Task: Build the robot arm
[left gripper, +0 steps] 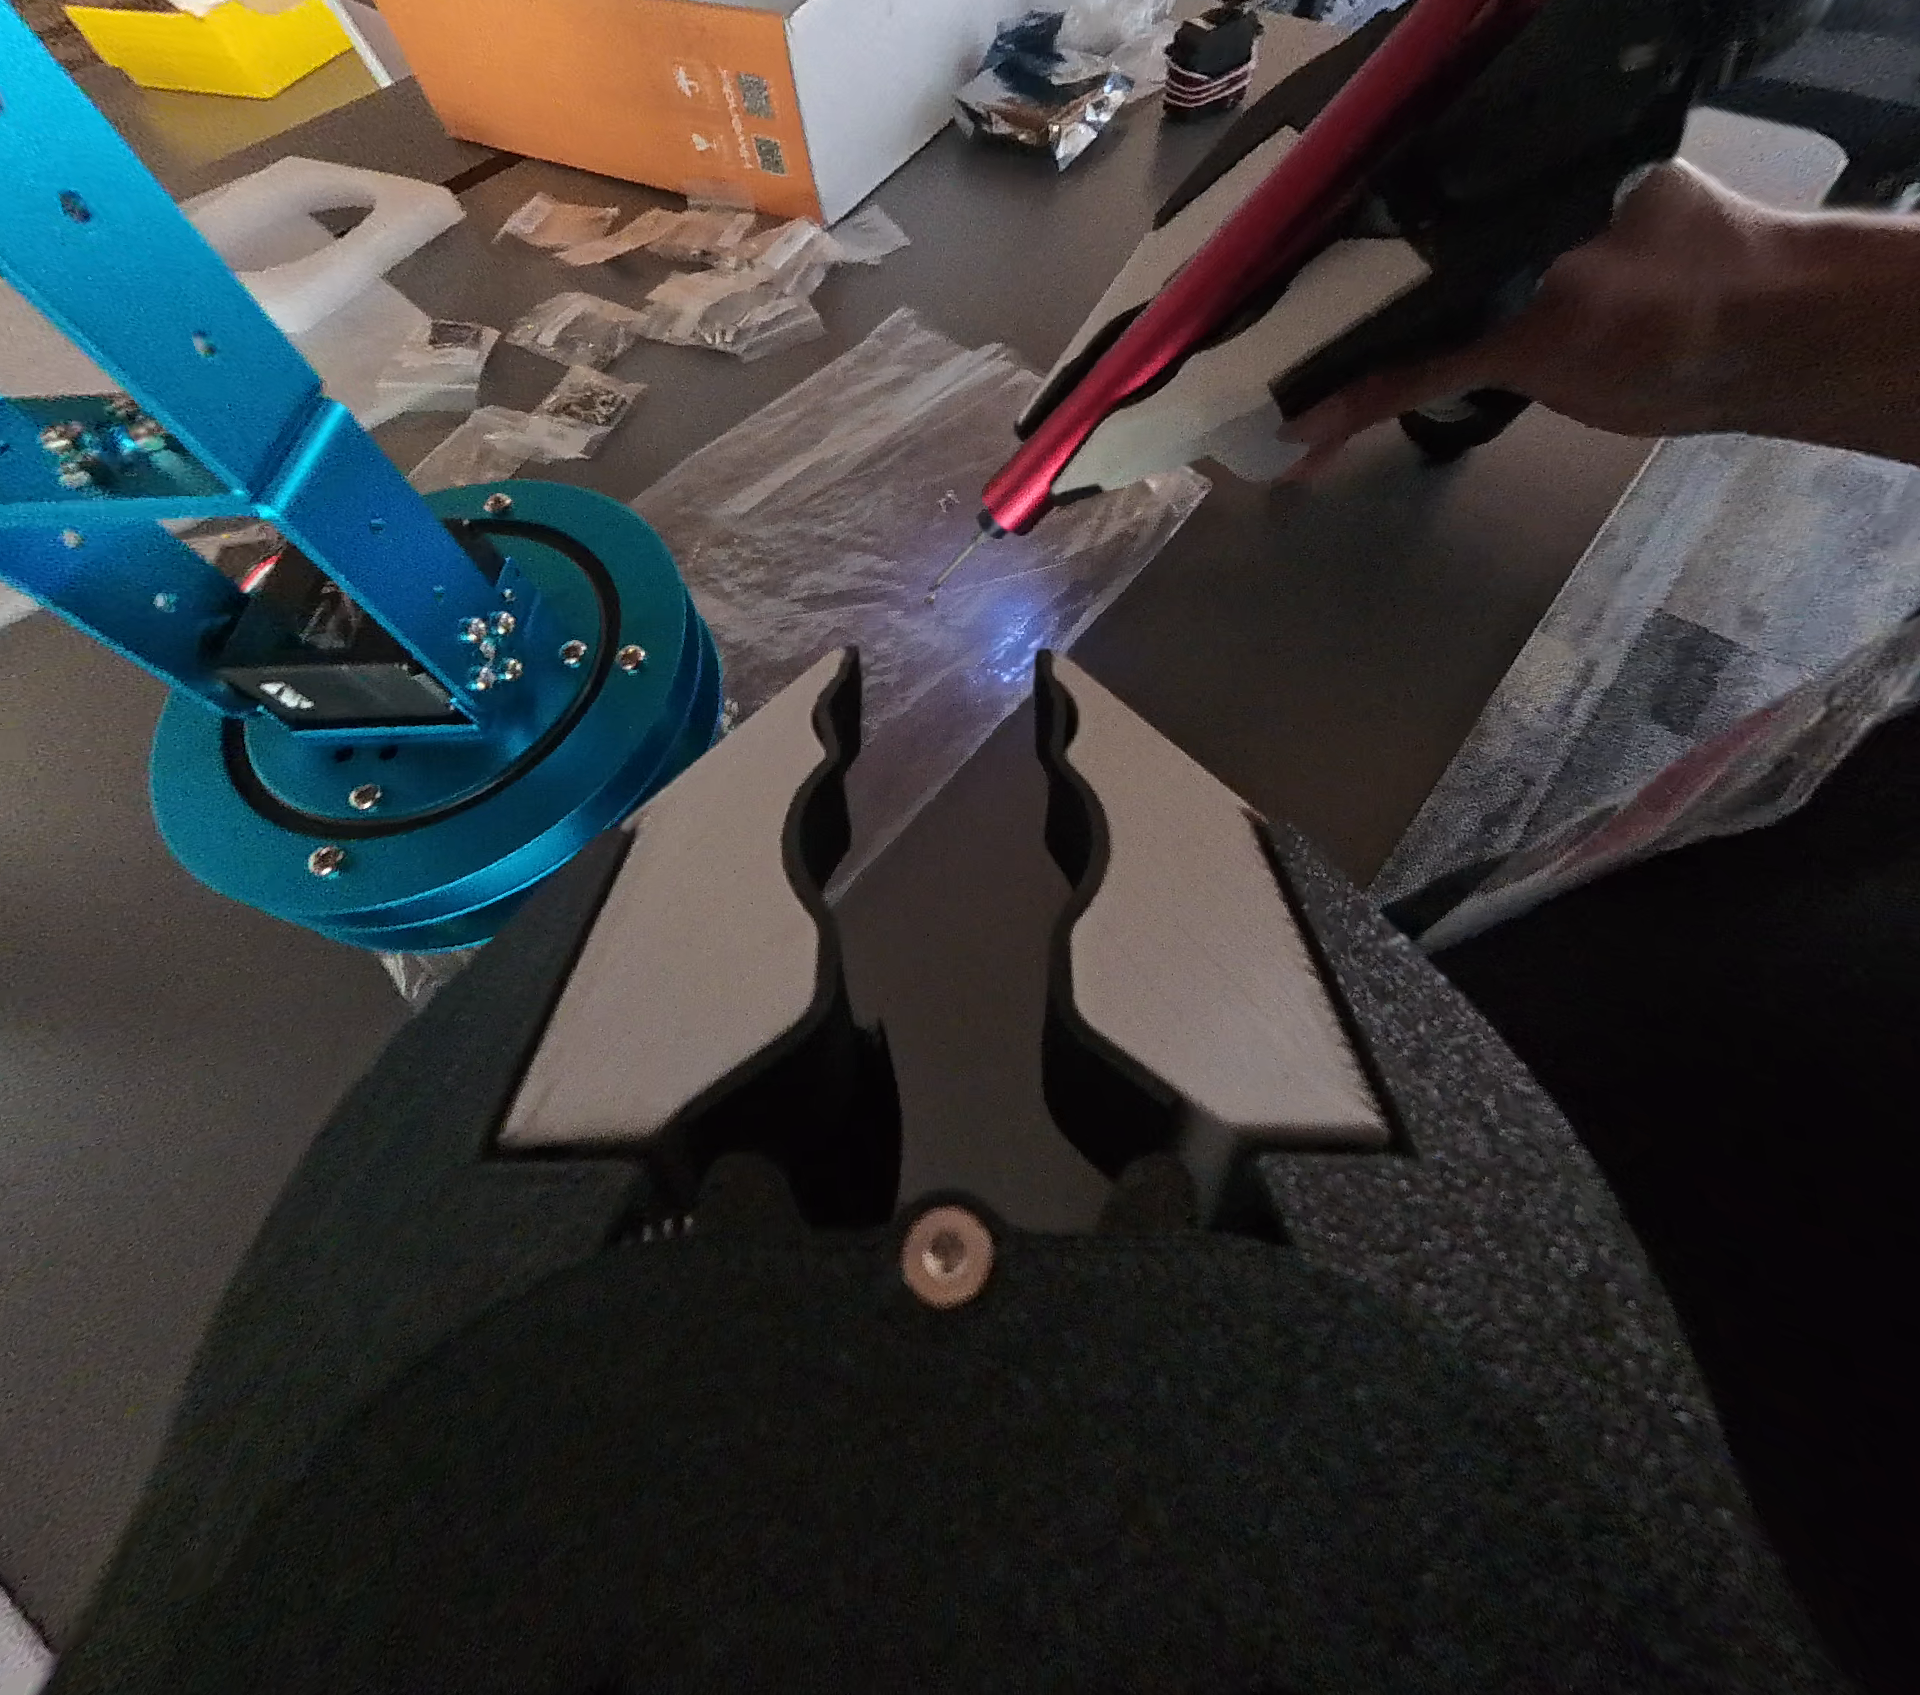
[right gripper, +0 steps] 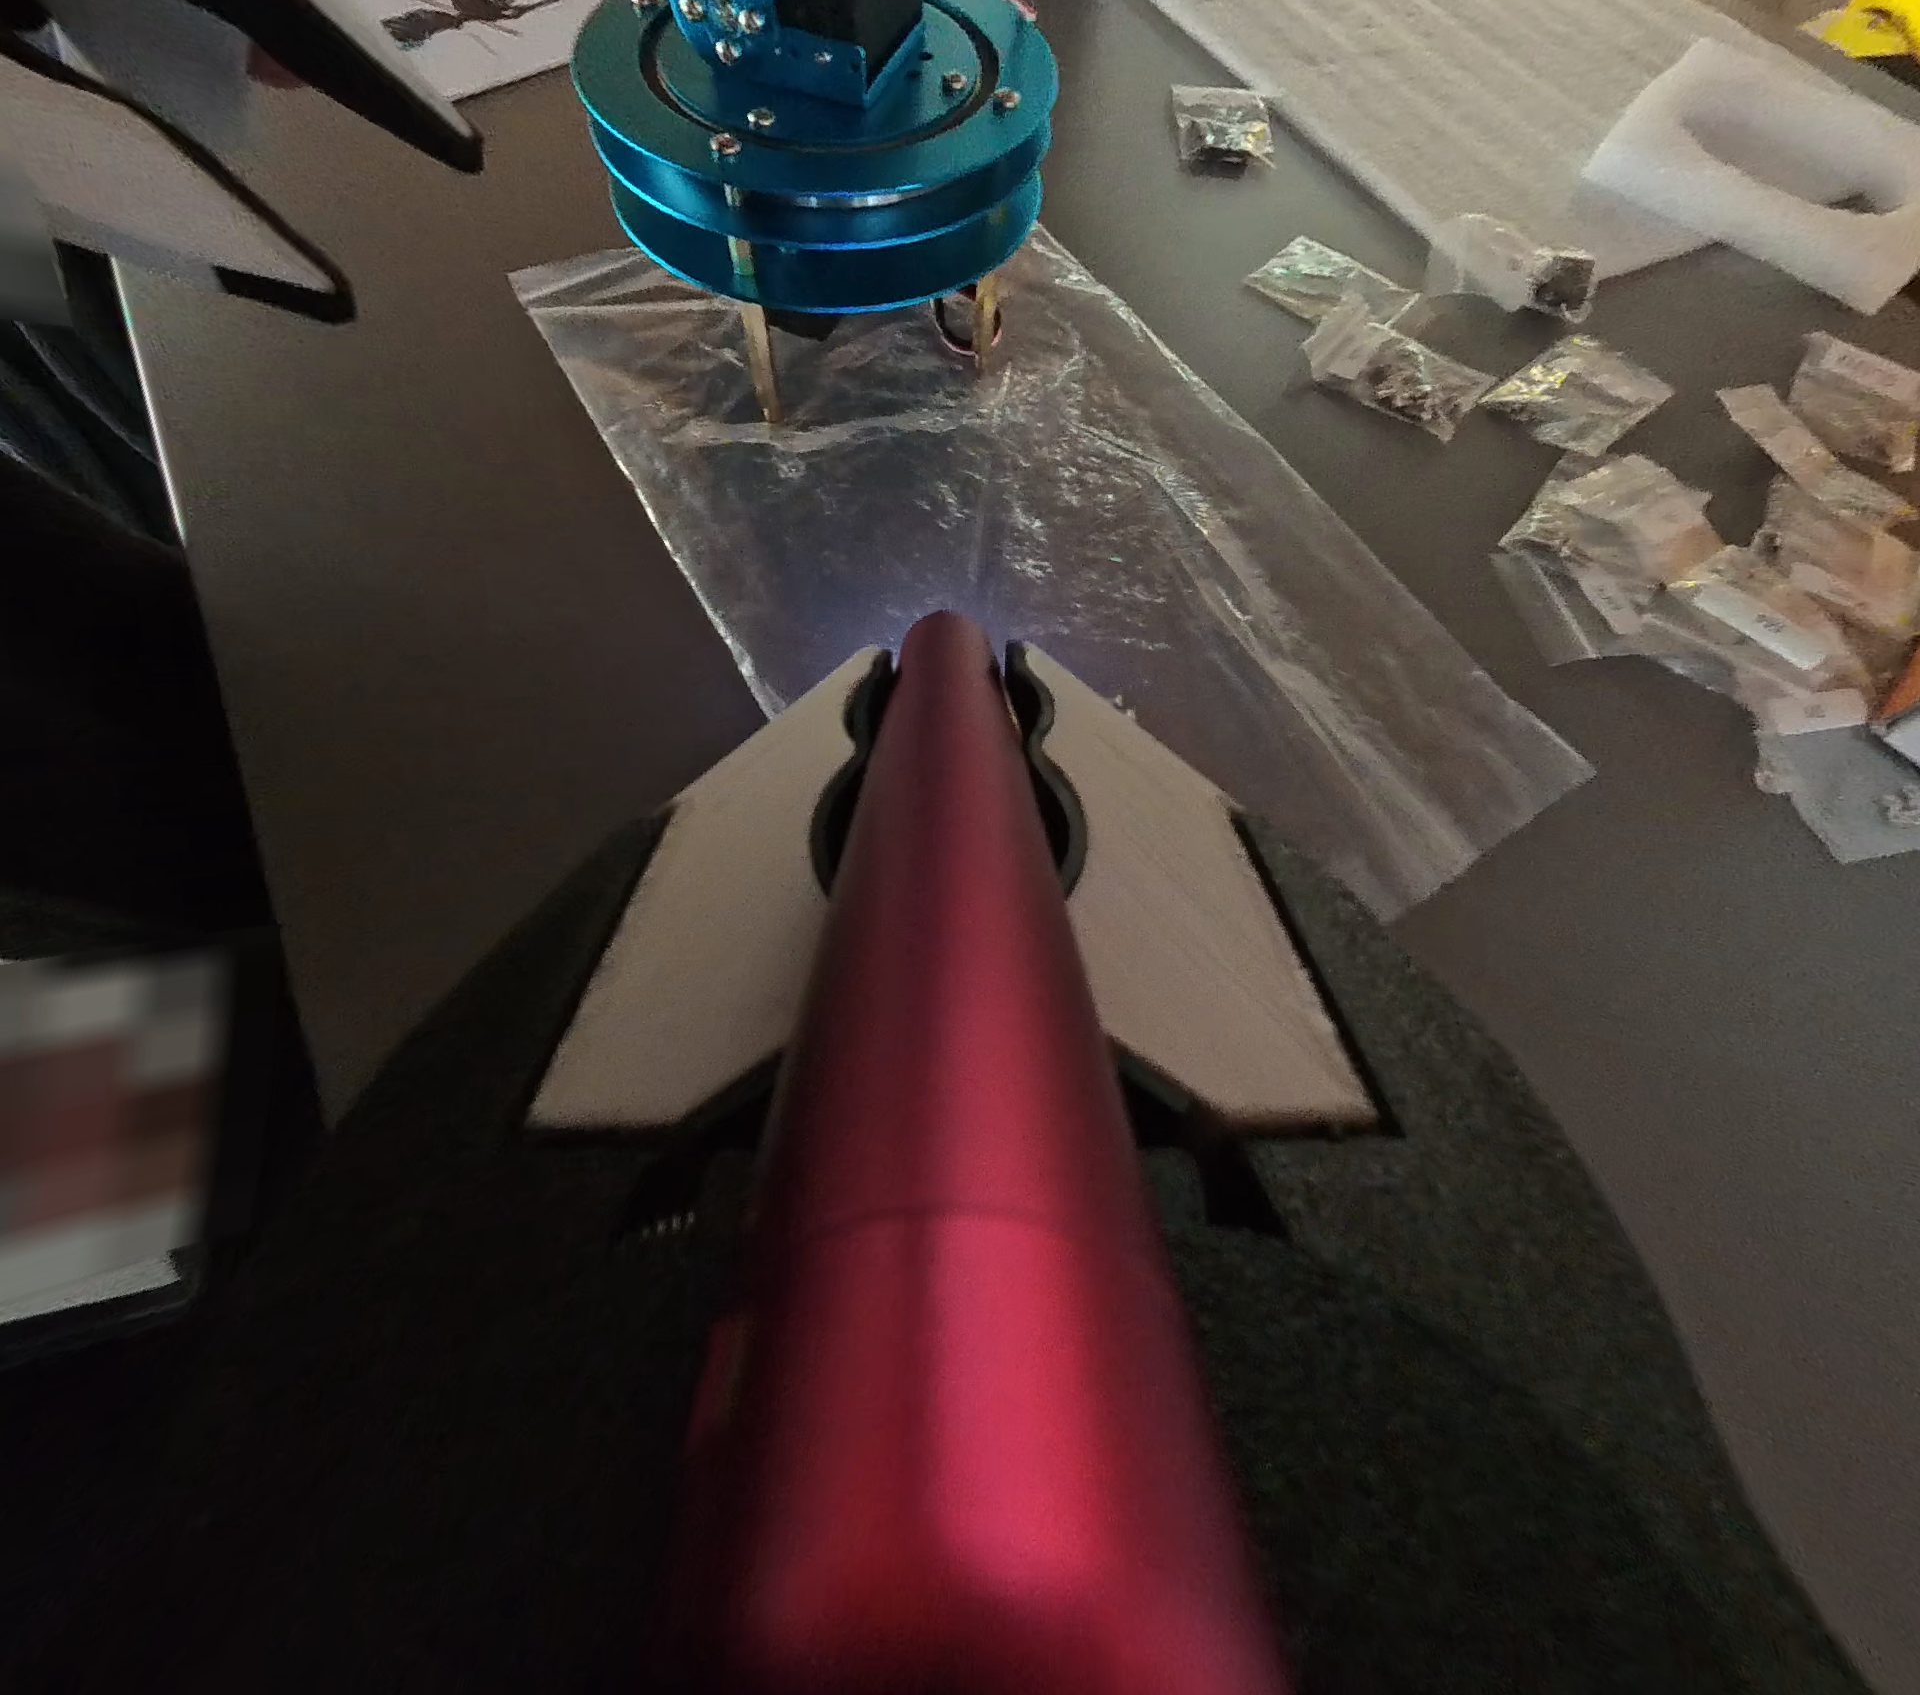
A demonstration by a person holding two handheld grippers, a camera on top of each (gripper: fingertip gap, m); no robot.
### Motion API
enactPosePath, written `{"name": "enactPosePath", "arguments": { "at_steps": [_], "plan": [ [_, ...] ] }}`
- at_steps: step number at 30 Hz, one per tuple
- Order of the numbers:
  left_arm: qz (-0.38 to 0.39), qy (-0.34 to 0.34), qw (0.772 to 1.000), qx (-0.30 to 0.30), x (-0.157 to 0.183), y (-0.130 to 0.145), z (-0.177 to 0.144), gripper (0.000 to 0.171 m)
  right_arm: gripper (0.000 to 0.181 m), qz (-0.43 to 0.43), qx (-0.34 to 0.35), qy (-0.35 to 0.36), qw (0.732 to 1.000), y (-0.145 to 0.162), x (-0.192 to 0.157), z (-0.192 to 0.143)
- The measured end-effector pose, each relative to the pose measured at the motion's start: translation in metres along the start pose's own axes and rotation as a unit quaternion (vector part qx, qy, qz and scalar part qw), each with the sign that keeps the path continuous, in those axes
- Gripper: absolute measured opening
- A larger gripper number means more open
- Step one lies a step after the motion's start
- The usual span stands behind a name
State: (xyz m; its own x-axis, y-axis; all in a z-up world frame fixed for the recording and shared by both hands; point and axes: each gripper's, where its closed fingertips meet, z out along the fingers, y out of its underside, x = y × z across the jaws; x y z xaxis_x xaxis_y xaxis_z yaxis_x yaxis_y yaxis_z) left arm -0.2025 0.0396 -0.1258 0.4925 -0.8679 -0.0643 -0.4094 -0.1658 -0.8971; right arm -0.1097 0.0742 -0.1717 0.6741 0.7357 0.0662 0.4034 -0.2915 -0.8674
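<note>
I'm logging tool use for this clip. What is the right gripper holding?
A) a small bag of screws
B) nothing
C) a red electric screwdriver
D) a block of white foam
C: the right gripper is shut on the red electric screwdriver, whose lit tip points down at the clear plastic sheet on the table.

Turntable base [right gripper: 816,118] stands on plastic sheet [right gripper: 1091,502], packets [right gripper: 1621,523] right.

Left tool [left gripper: 948,679] agape, right tool [right gripper: 948,669] clamped
</note>
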Motion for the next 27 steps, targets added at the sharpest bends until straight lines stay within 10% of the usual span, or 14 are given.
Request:
{"name": "enactPosePath", "arguments": {
  "at_steps": [16, 27],
  "plan": [
    [-0.03, -0.002, 0.999, -0.02, 0.003, 0.015, 0.009, 0.032, 0.023, 0.005, -0.006, -0.005, 1.0, -0.001, -0.002, -0.01],
    [0.053, -0.08, 0.994, 0.048, -0.015, -0.013, 0.037, 0.028, 0.023, 0.161, 0.145, -0.126, 0.968, -0.087, -0.03, -0.048]
  ]
}}
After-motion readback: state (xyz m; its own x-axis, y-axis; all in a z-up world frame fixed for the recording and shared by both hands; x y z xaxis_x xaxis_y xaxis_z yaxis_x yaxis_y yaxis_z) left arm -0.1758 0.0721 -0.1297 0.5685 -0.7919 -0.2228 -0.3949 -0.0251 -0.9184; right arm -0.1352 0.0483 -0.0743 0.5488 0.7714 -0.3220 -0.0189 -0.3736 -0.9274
